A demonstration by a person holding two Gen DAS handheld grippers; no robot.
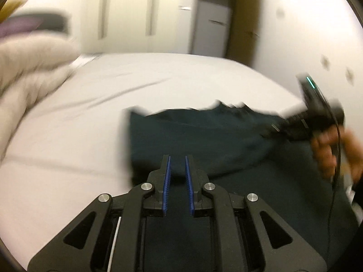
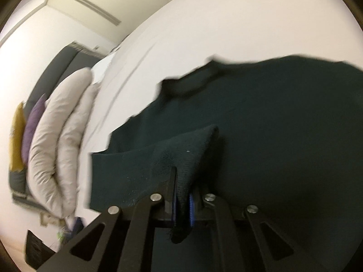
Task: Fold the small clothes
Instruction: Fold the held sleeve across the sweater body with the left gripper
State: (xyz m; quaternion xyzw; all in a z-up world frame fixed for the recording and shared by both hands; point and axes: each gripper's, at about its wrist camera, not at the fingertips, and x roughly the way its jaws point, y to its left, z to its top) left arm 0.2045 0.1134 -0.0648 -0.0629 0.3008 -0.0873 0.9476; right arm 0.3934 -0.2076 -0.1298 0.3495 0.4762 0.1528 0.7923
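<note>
Left wrist view
Left gripper [image 1: 177,158]: its jaws are standing apart with nothing between the blue pads [image 1: 167,174]; it is hovering just over the near part of the dark green garment [image 1: 204,136].
Garment: it is lying spread on the white bed [image 1: 90,113], ahead of this gripper and running off to its right.
Right gripper [image 1: 292,127]: it is showing far to the right, blurred, in the person's hand [image 1: 333,149], at the garment's far right edge.
Bedding: a pale duvet [image 1: 29,72] is bunching up far to the left, well apart from the garment.

Right wrist view
Right gripper [image 2: 181,195]: it is clamping a fold of the garment [image 2: 272,124], and the cloth is peaking up in front of the tips and drooping below the pads.
Garment: the rest is spreading ahead and right of this gripper on the bed [image 2: 226,22].
Pillows [image 2: 59,136]: they are stacking far to the left.

Handling
Feel: it is looking like a soft, light knit, limp and free to sag, not fragile or slippery.
Hold: pinching an edge or corner is likely working best; the free left gripper would probably be taking the near-left corner.
</note>
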